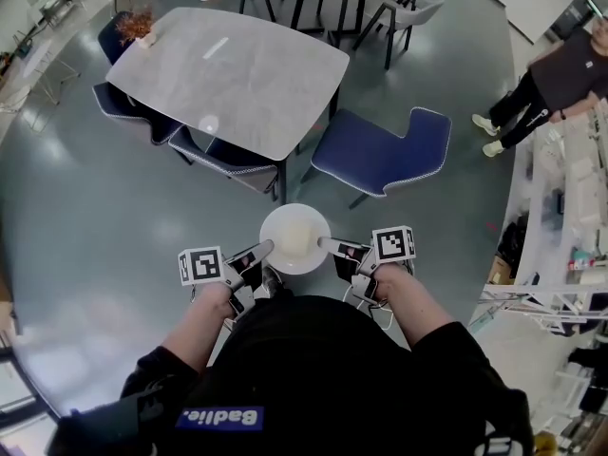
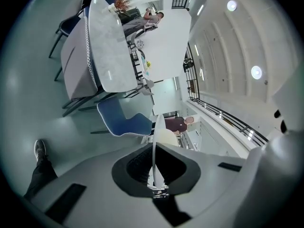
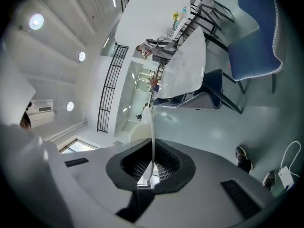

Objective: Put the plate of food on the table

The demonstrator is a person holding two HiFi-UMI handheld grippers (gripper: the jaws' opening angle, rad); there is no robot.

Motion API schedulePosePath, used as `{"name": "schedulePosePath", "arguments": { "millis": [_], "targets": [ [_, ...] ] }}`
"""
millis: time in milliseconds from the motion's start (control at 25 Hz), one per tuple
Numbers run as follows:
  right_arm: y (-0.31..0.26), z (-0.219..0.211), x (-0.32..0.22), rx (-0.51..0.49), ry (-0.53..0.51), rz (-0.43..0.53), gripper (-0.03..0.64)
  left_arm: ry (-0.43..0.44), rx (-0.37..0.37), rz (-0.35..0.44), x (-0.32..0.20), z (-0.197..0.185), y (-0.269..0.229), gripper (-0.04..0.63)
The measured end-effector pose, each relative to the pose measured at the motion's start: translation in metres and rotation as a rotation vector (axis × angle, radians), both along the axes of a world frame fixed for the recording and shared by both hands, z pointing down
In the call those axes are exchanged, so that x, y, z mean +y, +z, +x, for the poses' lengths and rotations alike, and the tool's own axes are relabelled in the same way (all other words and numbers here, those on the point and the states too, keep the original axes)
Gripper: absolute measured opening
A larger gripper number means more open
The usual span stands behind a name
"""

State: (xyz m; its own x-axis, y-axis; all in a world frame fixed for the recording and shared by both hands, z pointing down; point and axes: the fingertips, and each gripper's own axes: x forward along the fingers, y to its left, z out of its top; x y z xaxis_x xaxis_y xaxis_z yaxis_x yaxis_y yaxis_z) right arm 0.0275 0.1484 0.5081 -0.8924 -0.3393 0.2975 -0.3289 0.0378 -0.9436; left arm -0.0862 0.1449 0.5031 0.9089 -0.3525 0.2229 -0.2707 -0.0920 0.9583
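A white plate [image 1: 281, 256] with a pale mound of food [image 1: 297, 235] hangs in the air in front of my body, over the grey floor. My left gripper [image 1: 267, 248] is shut on its left rim and my right gripper [image 1: 325, 245] is shut on its right rim. In the left gripper view the plate's rim [image 2: 154, 141] runs edge-on between the jaws of the left gripper [image 2: 155, 171]. The right gripper view shows the rim [image 3: 152, 134] the same way, inside the right gripper [image 3: 151, 164]. The grey marble-look table [image 1: 233, 74] stands ahead, its near edge a short way beyond the plate.
A blue chair [image 1: 385, 155] stands to the right of the table's near corner, and dark blue chairs [image 1: 220, 157] are tucked under its left side. A small plant [image 1: 136, 27] sits at the table's far left corner. A person [image 1: 556, 74] stands at the far right beside shelving [image 1: 570, 255].
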Motion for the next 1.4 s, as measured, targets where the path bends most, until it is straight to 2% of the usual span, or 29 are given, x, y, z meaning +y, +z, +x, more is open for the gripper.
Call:
{"name": "schedulePosePath", "arguments": {
  "millis": [320,560,720,840,1000,1080,1400],
  "targets": [
    [-0.007,-0.03,-0.062,0.017,0.063,0.015,0.018,0.028,-0.004,0.008,-0.066,-0.032,-0.009,0.015],
    [-0.01,-0.038,-0.093,-0.004,0.064,0.027,0.018,0.013,0.02,0.014,-0.095,-0.037,-0.01,0.015],
    [-0.004,-0.034,-0.117,0.009,0.041,0.017,0.018,-0.01,0.041,0.006,-0.117,-0.032,-0.01,0.015],
    [-0.005,-0.025,-0.145,-0.008,0.02,0.002,0.018,-0.033,0.001,-0.008,-0.142,-0.025,-0.009,0.015],
    [0.002,-0.024,-0.166,-0.029,-0.015,-0.003,0.018,-0.07,0.001,-0.017,-0.16,-0.022,-0.001,0.015],
    [0.007,-0.017,-0.183,-0.01,-0.035,-0.021,0.018,-0.097,0.014,-0.033,-0.174,-0.016,0.001,0.015],
    [0.018,-0.003,-0.252,-0.061,-0.138,-0.014,0.018,-0.207,0.013,-0.082,-0.23,0.006,0.015,0.015]
  ]
}}
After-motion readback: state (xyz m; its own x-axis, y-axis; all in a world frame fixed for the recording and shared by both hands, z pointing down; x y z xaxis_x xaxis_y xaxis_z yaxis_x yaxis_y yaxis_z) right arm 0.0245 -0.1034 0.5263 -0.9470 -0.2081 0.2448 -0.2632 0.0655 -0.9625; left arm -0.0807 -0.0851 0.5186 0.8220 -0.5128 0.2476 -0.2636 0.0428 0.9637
